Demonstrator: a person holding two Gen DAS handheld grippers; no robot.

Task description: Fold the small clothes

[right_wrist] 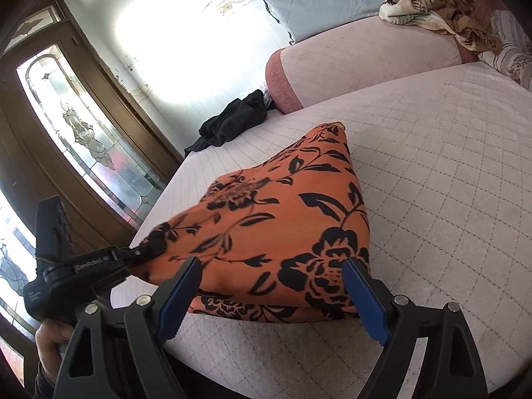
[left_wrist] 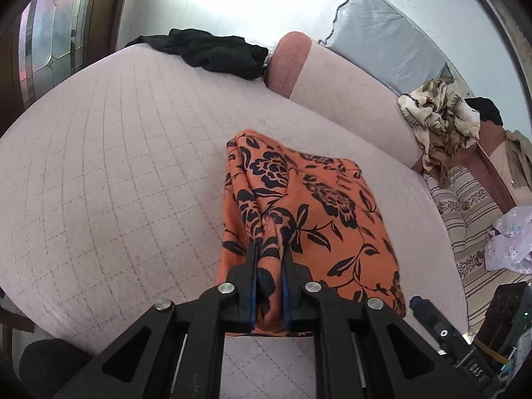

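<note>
Left gripper, housing marked "GenRobot.AI", pinches a gathered corner of the orange floral cloth on the quilted bed; right gripper spread wide at its near edge.

A quilted pink bed spreads ahead of the jaws. Beyond them a bolster lies against a pale, sunlit wall. Left of them stands a wooden door with leaded glass; far right, a striped mattress.
</note>
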